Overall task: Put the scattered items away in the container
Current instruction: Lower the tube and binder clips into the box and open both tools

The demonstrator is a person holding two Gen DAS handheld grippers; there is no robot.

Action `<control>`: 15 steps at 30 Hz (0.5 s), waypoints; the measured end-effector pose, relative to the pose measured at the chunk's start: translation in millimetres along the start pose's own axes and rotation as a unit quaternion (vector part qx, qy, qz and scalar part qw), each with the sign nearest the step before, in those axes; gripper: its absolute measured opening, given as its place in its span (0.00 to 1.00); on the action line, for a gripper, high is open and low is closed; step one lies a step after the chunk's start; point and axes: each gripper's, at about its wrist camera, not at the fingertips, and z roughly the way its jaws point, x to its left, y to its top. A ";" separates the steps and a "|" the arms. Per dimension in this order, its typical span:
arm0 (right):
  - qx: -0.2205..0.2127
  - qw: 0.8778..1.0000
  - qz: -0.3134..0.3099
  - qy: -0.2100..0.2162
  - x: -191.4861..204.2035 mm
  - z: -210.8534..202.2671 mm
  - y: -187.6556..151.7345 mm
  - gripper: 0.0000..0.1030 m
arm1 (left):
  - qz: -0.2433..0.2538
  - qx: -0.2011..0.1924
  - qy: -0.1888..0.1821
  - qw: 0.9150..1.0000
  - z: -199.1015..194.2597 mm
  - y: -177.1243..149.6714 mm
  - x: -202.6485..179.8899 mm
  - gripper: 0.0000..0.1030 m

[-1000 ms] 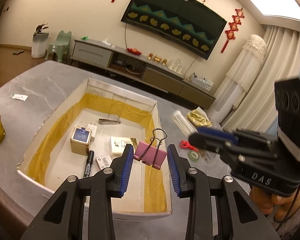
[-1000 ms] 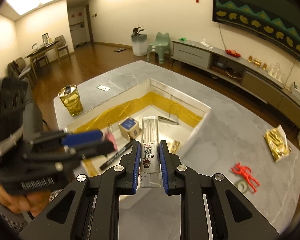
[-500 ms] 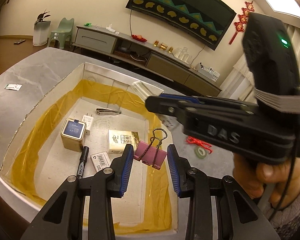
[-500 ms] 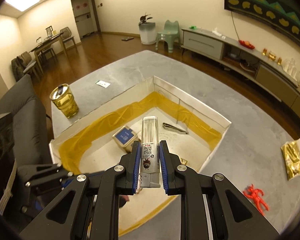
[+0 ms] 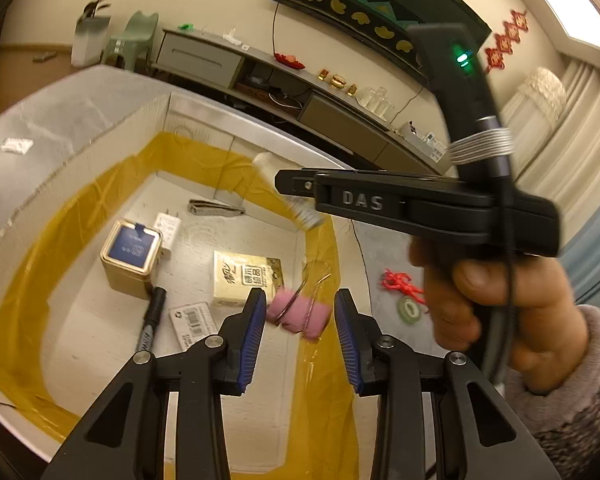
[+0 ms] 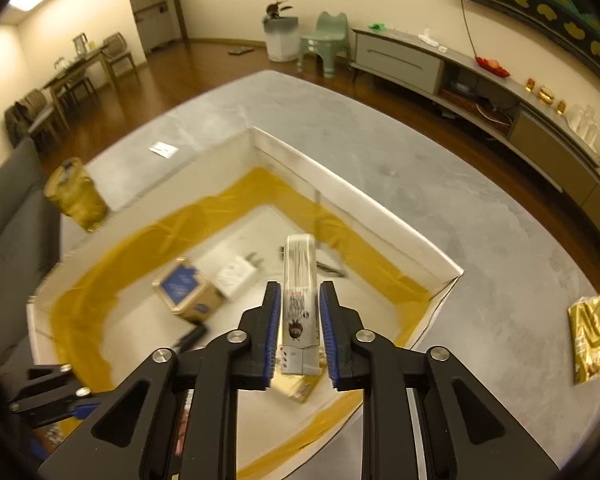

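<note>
- My left tongs (image 5: 300,326): jaws spread wide, with a pink binder clip (image 5: 299,316) between the pads. A gap shows on both sides of the clip; it appears blurred and touches neither pad. I cannot tell whether it rests on the floor of the box.
- My right tongs (image 6: 299,322): a clear packet with a printed label (image 6: 298,300) sits upright between the pads. A thin gap shows on each side, so I cannot tell whether the pads grip it. The packet hangs over the inside of the box.
- Box (image 5: 100,136): open-topped, white walls, yellow tape along the inner base, standing on a grey table (image 6: 480,220).
- Contents on the box floor: a black marker (image 5: 150,322), a white labelled tag (image 5: 194,322), a cream packet (image 5: 246,276), a gold tin with a blue lid (image 5: 130,254), a white plug (image 5: 167,227), and nail clippers (image 5: 216,208) near the far wall.
- On the table right of the box: a red plastic toy (image 5: 400,284) and a small roll of tape (image 5: 410,308), just beside each other.
- Further right: a gold foil bag (image 6: 590,338).
- Left of the box: a gold can (image 6: 76,194).
</note>
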 end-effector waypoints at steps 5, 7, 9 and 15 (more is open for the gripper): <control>-0.008 1.000 0.014 0.002 -11.1 1.7 -2.9 0.31 | -0.001 -0.006 -0.002 1.000 -3.3 -3.7 7.5 0.37; -0.009 1.000 0.021 0.008 -14.4 0.9 -5.2 0.31 | -0.006 -0.007 0.000 1.000 -4.9 -4.9 12.6 0.37; -0.009 0.999 0.028 0.013 -16.2 0.0 -7.5 0.31 | -0.011 -0.006 0.002 1.000 -5.2 -6.2 17.4 0.37; -0.010 0.999 0.040 0.024 -15.3 -5.5 -14.4 0.31 | -0.009 -0.004 -0.001 1.000 -6.1 -8.0 17.2 0.37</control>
